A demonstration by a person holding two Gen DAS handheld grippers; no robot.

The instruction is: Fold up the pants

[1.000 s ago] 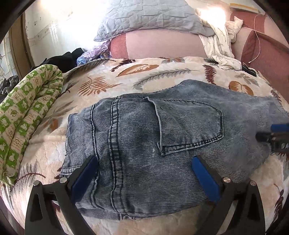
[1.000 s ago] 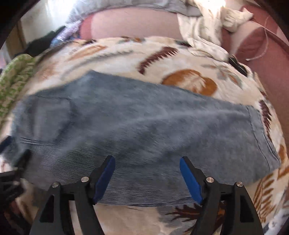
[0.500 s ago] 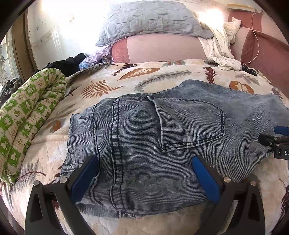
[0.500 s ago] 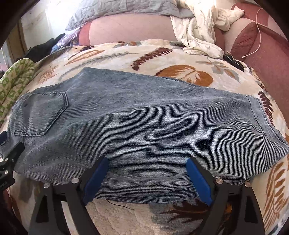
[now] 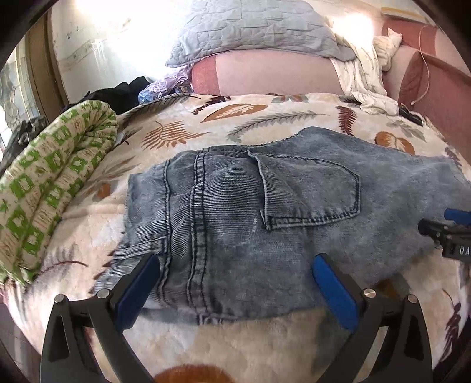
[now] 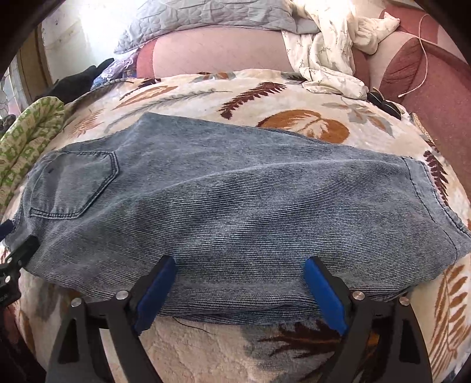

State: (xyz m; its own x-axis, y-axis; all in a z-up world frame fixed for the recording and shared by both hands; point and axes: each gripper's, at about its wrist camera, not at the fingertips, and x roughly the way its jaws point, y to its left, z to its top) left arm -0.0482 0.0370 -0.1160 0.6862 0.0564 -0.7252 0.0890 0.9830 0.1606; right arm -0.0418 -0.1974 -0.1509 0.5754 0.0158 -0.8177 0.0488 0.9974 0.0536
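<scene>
The faded blue denim pants (image 6: 223, 206) lie flat on the leaf-print fleece blanket (image 6: 206, 350), apparently already halved lengthwise, though the layers are hard to count. Left gripper (image 5: 235, 282) and right gripper (image 6: 240, 290) sit at the near edge, jaws spread, holding nothing. Next up is probably pinching the hem on the right and folding toward the waist.

Light: bright daylight from the upper left, behind the grey pillow (image 5: 253, 26).
Glare: the wall (image 5: 97, 32) is blown out white in both views.
Shadows: soft, under the near edge of the pants (image 6: 235, 206).
Focus: both views sharp.
Distortion: strong fisheye curve; dark corners.
</scene>
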